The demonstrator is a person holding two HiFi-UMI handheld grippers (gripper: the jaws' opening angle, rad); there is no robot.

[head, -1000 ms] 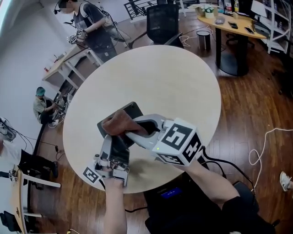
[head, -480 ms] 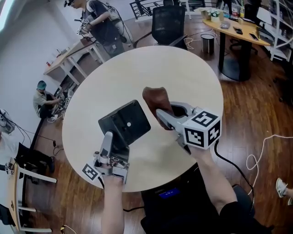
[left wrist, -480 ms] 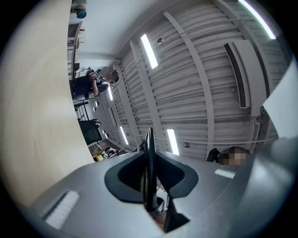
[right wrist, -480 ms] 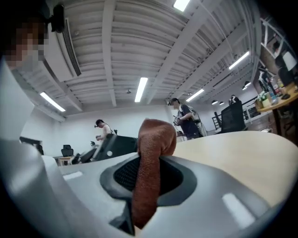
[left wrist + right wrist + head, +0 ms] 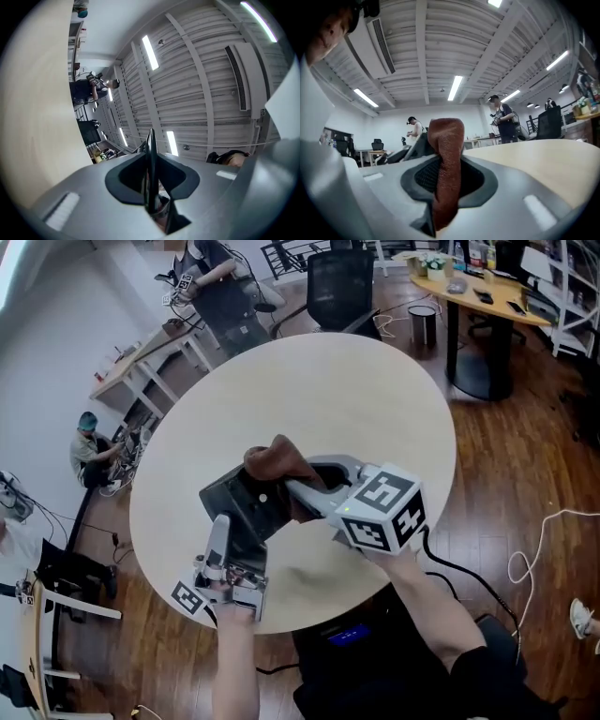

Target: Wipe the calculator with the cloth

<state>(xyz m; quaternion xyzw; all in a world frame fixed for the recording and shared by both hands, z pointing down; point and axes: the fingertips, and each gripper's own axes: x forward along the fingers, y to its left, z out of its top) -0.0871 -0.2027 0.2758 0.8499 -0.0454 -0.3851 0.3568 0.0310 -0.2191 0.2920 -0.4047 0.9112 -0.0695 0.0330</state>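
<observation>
Over the table (image 5: 375, 399), the left gripper (image 5: 231, 526) clamped the calculator (image 5: 246, 495) by its edge. The right gripper (image 5: 298, 486) pinched the cloth (image 5: 277, 460), seemingly touching it.

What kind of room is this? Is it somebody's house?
Not a house; most likely a shared office or workshop. There's a black swivel chair, a work desk by the wall with a person standing at it, and long strip lights on a ribbed ceiling.
</observation>
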